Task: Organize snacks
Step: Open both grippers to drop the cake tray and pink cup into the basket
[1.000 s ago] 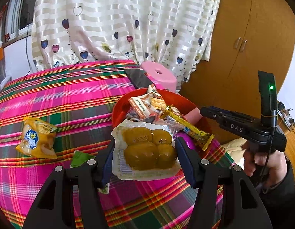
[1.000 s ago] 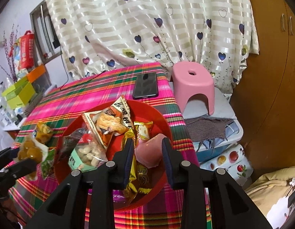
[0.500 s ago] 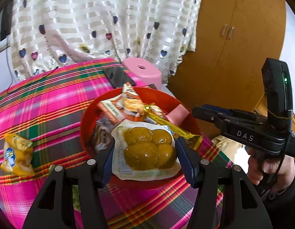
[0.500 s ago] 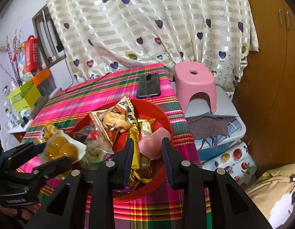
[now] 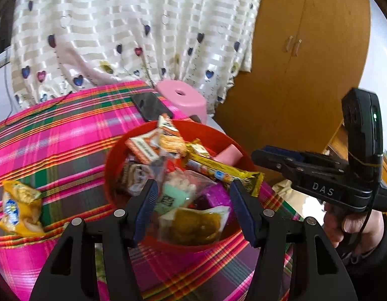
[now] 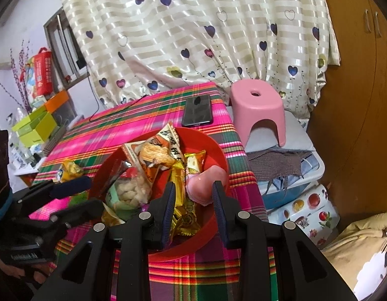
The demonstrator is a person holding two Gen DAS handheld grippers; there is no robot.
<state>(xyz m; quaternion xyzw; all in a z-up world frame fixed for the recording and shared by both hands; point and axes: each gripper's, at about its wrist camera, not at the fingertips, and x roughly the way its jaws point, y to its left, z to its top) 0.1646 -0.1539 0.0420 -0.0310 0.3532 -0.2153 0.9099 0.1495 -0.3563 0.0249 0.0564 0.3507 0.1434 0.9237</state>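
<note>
A red bowl (image 5: 113, 160) full of snack packets sits on the plaid tablecloth; it also shows in the right wrist view (image 6: 218, 155). My left gripper (image 5: 193, 208) is open over the bowl's near rim. A clear pack of brown pieces (image 5: 193, 223) lies loose in the bowl between its fingers, blurred. My right gripper (image 6: 193, 203) is shut on a pink snack (image 6: 206, 183) above the bowl's right side. A yellow packet (image 5: 19, 209) lies on the cloth to the left.
A black phone (image 6: 197, 110) lies on the table's far corner. A pink stool (image 6: 257, 102) stands beyond the table edge on a storage box. A wooden wardrobe (image 6: 356, 100) is at the right. Green and orange boxes (image 6: 35, 125) sit at the far left.
My left gripper has let go of the pack of brown pieces, which has dropped into the red bowl. The right gripper has held still with the pink snack.
</note>
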